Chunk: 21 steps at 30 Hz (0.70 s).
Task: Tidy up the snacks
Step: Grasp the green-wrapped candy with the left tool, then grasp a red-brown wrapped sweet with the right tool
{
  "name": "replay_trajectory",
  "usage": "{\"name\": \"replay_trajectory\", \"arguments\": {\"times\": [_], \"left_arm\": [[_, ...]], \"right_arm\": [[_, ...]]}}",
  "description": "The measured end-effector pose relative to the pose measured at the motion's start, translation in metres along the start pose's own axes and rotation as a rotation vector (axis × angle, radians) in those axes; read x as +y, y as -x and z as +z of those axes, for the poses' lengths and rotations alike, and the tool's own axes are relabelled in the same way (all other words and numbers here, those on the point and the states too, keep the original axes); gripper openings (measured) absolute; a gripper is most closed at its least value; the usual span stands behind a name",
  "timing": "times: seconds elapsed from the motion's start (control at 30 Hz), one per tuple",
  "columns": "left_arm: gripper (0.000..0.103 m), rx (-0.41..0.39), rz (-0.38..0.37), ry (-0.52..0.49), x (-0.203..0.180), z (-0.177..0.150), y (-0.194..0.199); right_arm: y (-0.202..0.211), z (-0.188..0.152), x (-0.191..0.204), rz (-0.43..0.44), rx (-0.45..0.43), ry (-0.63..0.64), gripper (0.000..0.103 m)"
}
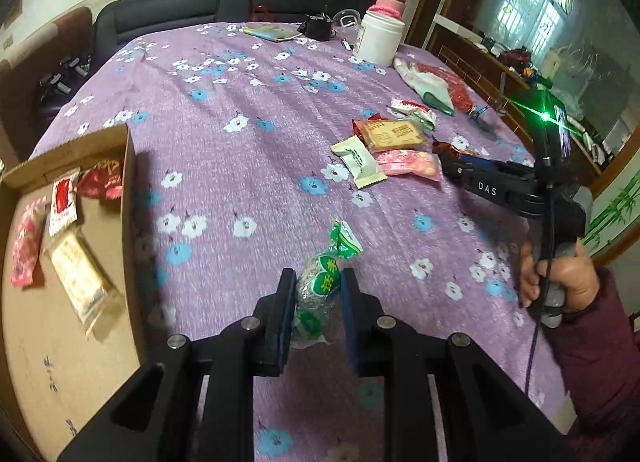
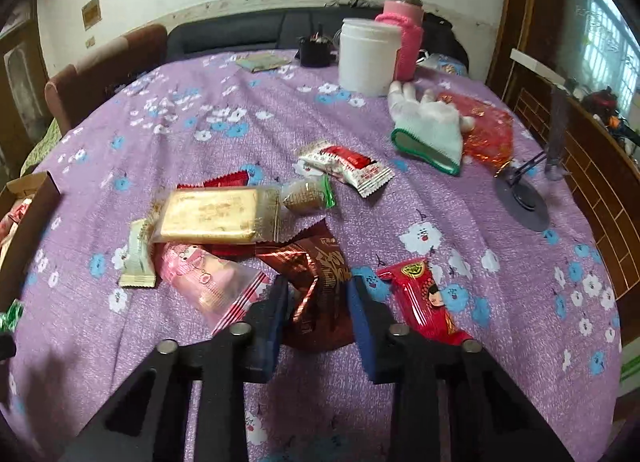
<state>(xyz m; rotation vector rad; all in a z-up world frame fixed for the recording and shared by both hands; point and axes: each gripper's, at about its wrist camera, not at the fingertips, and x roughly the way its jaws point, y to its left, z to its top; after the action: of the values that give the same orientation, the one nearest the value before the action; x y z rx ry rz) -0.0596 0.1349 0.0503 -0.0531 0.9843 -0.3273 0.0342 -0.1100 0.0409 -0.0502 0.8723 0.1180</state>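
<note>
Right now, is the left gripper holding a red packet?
No, the left gripper is shut on a clear, green-labelled plastic snack packet above the purple floral tablecloth.

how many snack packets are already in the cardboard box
4 in the cardboard box: pink packet at the left edge, red-and-white packet beside it, dark red packet in the far corner, pale gold packet nearest. Others may hide out of frame.

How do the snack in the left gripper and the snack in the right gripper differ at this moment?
The green packet is clear with green print; the brown packet is dark metallic foil. The green packet is narrow with a twisted end, while the brown packet is wider and crumpled. The green packet hangs above the cloth alone; the brown packet sits by the snack pile. Shared: the left gripper and right gripper each clamp theirs.
</note>
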Motion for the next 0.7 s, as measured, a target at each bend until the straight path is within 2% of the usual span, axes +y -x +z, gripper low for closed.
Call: {"name": "replay_trajectory", "arguments": {"times": [0.1, 0.13, 0.33, 0.4, 0.43, 0.47, 0.63, 0.7], "left_arm": [[0.021, -0.015, -0.014, 0.023, 0.005, -0.006, 0.011], [0.021, -0.022, -0.020, 0.032, 0.007, -0.007, 0.014], [0.021, -0.054, -0.042, 0.107, 0.030, -0.016, 0.034], [0.021, -0.067, -0.052, 0.129, 0.037, -0.021, 0.041], [0.021, -0.072, -0.053, 0.135, 0.038, -0.024, 0.044], [0.021, -0.074, -0.055, 0.140, 0.040, -0.026, 0.046], [0.021, -0.064, -0.064, 0.166, 0.046, -0.039, 0.048], [0.021, -0.064, -0.065, 0.183, 0.050, -0.043, 0.050]], "right_arm": [[0.017, -0.002, -0.012, 0.031, -0.030, -0.068, 0.017], [0.022, -0.002, -0.014, 0.039, -0.040, -0.081, 0.010], [0.052, -0.004, -0.008, 0.065, -0.091, -0.049, 0.010], [0.048, -0.004, -0.008, 0.056, -0.079, -0.032, 0.024], [0.045, -0.004, -0.009, 0.058, -0.067, -0.032, 0.039], [0.041, -0.005, -0.009, 0.073, -0.057, -0.034, 0.049], [0.008, 0.000, 0.006, 0.077, 0.009, 0.067, 0.054], [0.003, 0.000, 0.006, 0.076, 0.008, 0.072, 0.056]]}}
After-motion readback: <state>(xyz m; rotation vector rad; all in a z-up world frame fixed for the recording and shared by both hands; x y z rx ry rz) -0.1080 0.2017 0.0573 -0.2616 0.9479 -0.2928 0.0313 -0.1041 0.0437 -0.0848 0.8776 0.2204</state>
